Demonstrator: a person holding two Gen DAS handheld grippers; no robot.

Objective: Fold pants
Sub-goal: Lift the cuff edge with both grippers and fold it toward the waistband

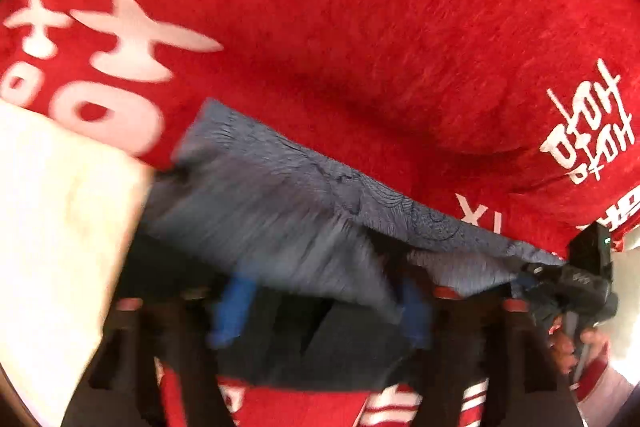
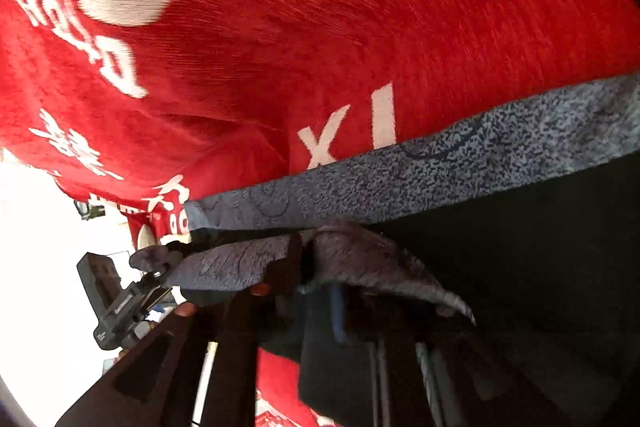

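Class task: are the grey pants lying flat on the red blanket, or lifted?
Lifted: both grippers hold the pants by one edge, stretched above the red blanket.

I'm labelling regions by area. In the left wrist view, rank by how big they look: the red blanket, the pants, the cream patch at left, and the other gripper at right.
1. red blanket
2. pants
3. cream patch, though it looks close to the lens, so its size may be exaggerated
4. right gripper
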